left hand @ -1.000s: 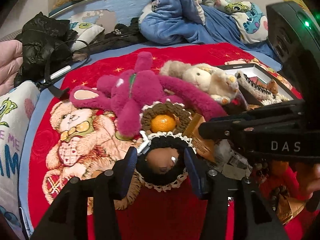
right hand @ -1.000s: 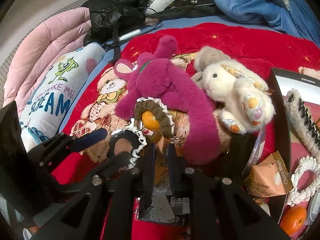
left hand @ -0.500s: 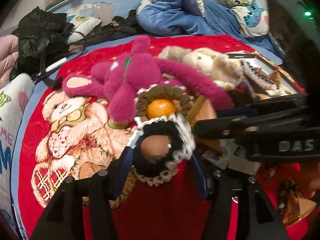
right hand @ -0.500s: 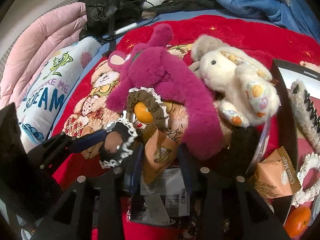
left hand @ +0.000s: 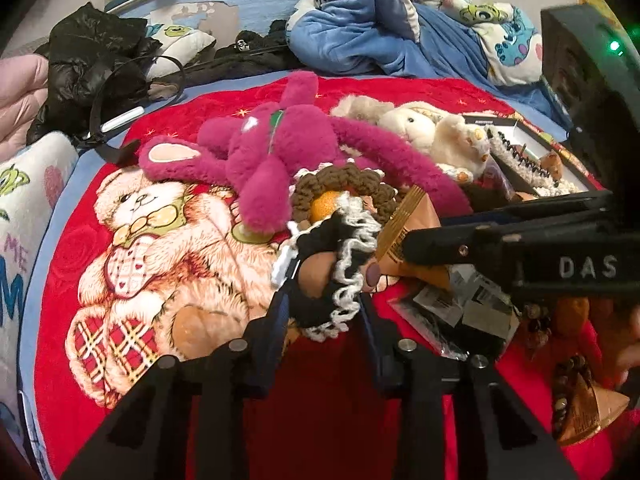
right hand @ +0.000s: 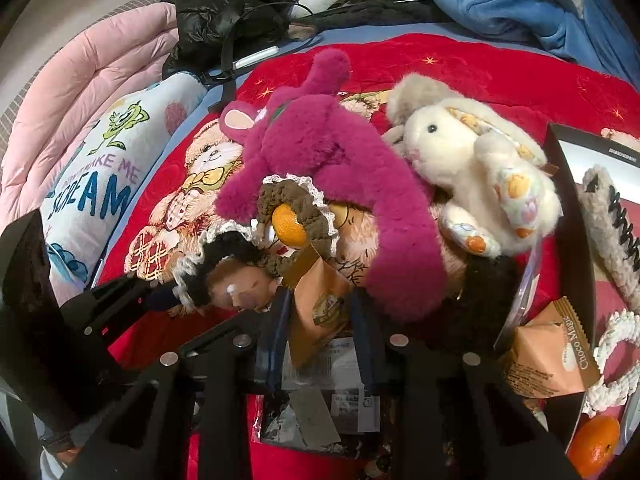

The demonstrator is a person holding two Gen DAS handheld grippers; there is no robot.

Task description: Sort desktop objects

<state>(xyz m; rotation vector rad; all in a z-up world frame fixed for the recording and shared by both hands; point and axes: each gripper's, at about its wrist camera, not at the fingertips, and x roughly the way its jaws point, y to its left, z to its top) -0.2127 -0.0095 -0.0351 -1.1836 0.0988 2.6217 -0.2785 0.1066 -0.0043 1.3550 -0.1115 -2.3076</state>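
Observation:
My left gripper (left hand: 325,300) is shut on a black crocheted scrunchie with white lace trim (left hand: 332,280), wrapped round a brown rounded object (left hand: 316,276); it also shows in the right wrist view (right hand: 216,268). A brown crocheted scrunchie (left hand: 340,184) holding a small orange (left hand: 324,206) lies just beyond. My right gripper (right hand: 318,312) is open, its jaws either side of an orange snack packet (right hand: 320,304). A magenta plush rabbit (right hand: 320,140) and a white plush rabbit (right hand: 472,152) lie behind.
A black tray (right hand: 568,184) at right holds a hair clip, a white scrunchie and a Choco packet (right hand: 548,356); an orange (right hand: 596,444) lies near it. Dark plastic wrappers (right hand: 320,412) lie under my right gripper. Pillow, black jacket and blue blanket ring the red teddy-bear blanket (left hand: 140,240).
My left gripper has closed on the black scrunchie and lifted it. My right gripper has opened and moved forward around the orange snack packet.

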